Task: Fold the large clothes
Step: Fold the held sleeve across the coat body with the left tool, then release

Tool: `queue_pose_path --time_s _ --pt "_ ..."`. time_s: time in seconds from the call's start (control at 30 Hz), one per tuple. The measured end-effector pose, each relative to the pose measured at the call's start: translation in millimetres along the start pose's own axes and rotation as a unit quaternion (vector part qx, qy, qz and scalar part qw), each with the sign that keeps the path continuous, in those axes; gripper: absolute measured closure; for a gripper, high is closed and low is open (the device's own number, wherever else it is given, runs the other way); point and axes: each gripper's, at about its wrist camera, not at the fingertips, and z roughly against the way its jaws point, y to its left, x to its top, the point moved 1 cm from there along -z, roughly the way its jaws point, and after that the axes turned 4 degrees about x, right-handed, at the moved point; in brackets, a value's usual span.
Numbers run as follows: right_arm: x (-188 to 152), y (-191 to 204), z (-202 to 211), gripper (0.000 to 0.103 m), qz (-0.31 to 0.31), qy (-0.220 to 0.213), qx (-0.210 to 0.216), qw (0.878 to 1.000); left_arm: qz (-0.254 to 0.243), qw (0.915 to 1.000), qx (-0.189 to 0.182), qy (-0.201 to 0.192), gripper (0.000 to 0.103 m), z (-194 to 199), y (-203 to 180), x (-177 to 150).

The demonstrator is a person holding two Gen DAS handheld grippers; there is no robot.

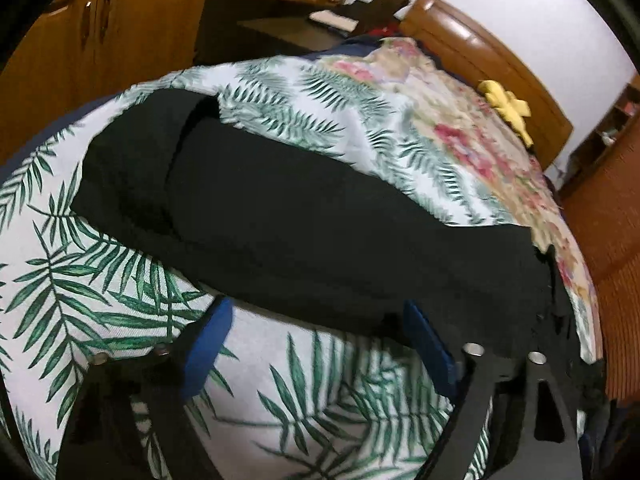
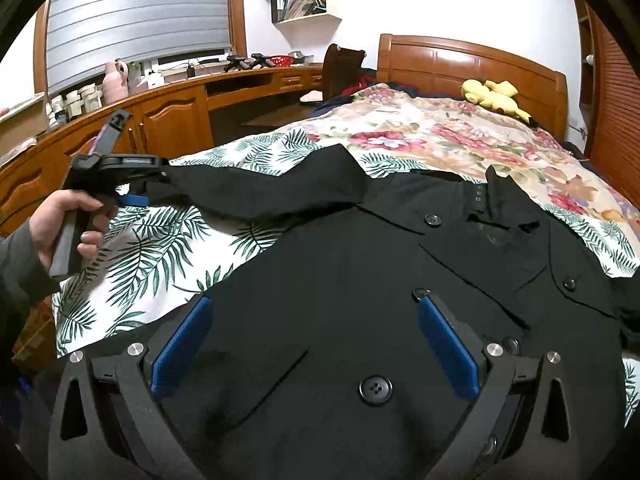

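Left tongs (image 2: 138, 196) stand spread at the sleeve end of the black buttoned cloth coat (image 2: 360, 280) lying on the leaf-print bedsheet (image 2: 160, 248); right tongs (image 2: 316, 340) hover spread above its front. Soft, floppy, probably weighty (pinch cuffs or hems). Bed's left edge is close; floral quilt (image 2: 440, 136) beyond offers room.

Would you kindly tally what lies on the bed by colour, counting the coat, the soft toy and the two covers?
Black: 1, the coat
Yellow: 1, the soft toy
White with green leaves: 1, the leaf-print cover
Cream with red flowers: 1, the floral cover
Total: 4
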Motion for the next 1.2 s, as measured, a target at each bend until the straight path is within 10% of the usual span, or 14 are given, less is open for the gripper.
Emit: queue_pose_path --time_s 0.17,0.37,0.7,1.2 --pt "2 5 2 0.000 0.017 -0.003 -0.018 1.000 0.015 0.9999 0.007 0.003 0.028 -18 2 16" --pt "0 3 -3 0.000 0.035 0.006 -0.045 0.998 -0.004 1.0000 -0.003 -0.007 0.094 -22 -18 34" --pt "-2 -27 23 0.000 0.016 -0.003 -0.068 0.998 -0.148 0.9850 -0.027 -0.083 0.097 46 -128 25" --pt "-27 -117 99 0.000 -0.070 -0.019 -0.145 0.987 -0.340 0.9285 -0.081 -0.124 0.097 127 -246 -80"
